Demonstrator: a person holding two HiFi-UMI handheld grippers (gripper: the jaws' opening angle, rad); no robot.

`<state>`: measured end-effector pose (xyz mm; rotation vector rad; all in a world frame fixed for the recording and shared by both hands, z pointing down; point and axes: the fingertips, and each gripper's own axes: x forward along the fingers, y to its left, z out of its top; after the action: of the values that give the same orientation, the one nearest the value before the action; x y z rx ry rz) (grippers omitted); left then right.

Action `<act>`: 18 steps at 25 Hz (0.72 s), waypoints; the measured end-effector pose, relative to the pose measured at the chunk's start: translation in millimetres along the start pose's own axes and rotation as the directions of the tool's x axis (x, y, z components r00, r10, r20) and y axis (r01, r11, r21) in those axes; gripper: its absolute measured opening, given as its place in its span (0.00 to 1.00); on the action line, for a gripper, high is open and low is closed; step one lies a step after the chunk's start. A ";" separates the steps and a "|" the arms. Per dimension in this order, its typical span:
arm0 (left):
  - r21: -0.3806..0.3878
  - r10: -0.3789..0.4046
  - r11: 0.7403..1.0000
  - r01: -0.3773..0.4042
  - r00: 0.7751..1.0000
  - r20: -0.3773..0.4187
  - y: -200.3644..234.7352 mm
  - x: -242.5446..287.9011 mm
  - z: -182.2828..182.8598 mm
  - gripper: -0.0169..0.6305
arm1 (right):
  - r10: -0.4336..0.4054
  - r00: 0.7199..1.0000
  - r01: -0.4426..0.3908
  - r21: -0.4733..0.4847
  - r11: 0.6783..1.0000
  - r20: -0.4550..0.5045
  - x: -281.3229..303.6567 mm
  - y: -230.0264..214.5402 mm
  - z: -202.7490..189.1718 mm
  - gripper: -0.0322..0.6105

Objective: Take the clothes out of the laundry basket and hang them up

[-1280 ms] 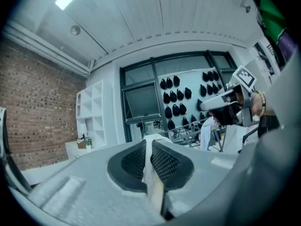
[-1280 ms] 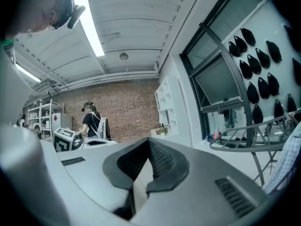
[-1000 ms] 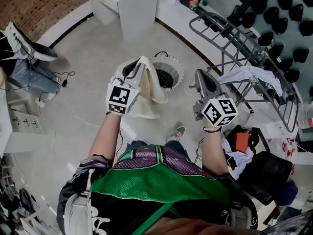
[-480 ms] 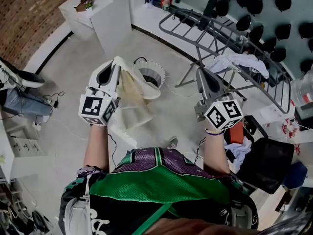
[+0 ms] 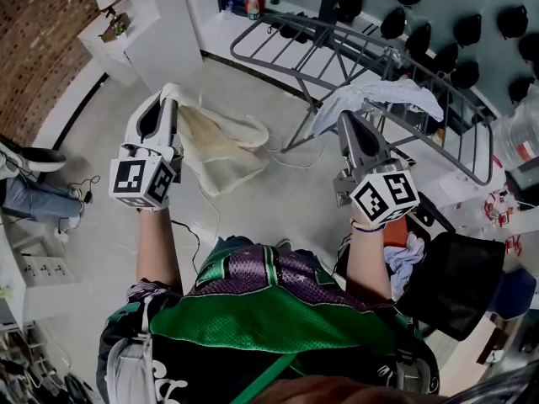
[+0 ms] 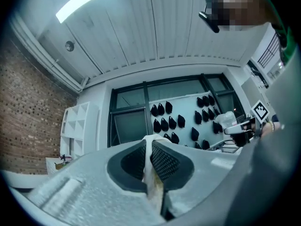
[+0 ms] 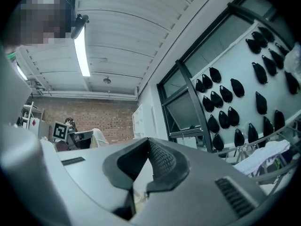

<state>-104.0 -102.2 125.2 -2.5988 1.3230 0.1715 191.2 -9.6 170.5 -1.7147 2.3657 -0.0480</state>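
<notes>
My left gripper (image 5: 171,93) is shut on the top edge of a cream cloth (image 5: 221,147), which hangs below it over the floor. In the left gripper view the cloth (image 6: 152,175) is pinched between the two dark pads. My right gripper (image 5: 346,119) is shut, and I see nothing held in it; its pads meet in the right gripper view (image 7: 148,144). It sits just in front of the grey drying rack (image 5: 337,45). A white garment (image 5: 379,95) is draped over the rack's near rail. The laundry basket is not visible.
A white shelf unit (image 5: 147,36) stands at the back left. Bottles (image 5: 252,7) sit on a ledge behind the rack. A black bag (image 5: 455,284) and loose clothes (image 5: 408,255) lie at my right. A seated person's leg (image 5: 29,196) is at far left. A cable (image 5: 286,154) runs across the floor.
The view has swung toward the rack. My left gripper has moved left with the cloth, which now covers where the basket was. The right gripper has come nearer the white garment.
</notes>
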 end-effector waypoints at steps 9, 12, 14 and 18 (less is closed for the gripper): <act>0.007 -0.071 0.997 0.070 0.997 0.041 -56.4 84.0 28.9 0.06 | -0.137 0.987 0.134 0.046 0.990 0.080 -52.1 -97.1 18.3 0.05; 0.005 -0.115 0.993 0.115 0.992 0.053 -77.6 116.0 29.8 0.06 | -0.157 0.983 0.154 0.039 0.987 0.096 -55.3 -120.6 22.6 0.05; -0.008 -0.146 0.989 0.147 0.988 0.055 -89.9 139.9 25.1 0.06 | -0.175 0.980 0.172 0.038 0.984 0.094 -53.6 -137.2 22.4 0.05; -0.053 -0.204 0.977 0.206 0.978 0.046 -109.1 191.5 5.6 0.06 | -0.215 0.974 0.214 0.017 0.977 0.073 -40.0 -173.8 22.3 0.05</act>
<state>96.8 -188.6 96.5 -2.7434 1.0422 0.2289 370.0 -25.1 181.8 -1.9259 2.1160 -0.0284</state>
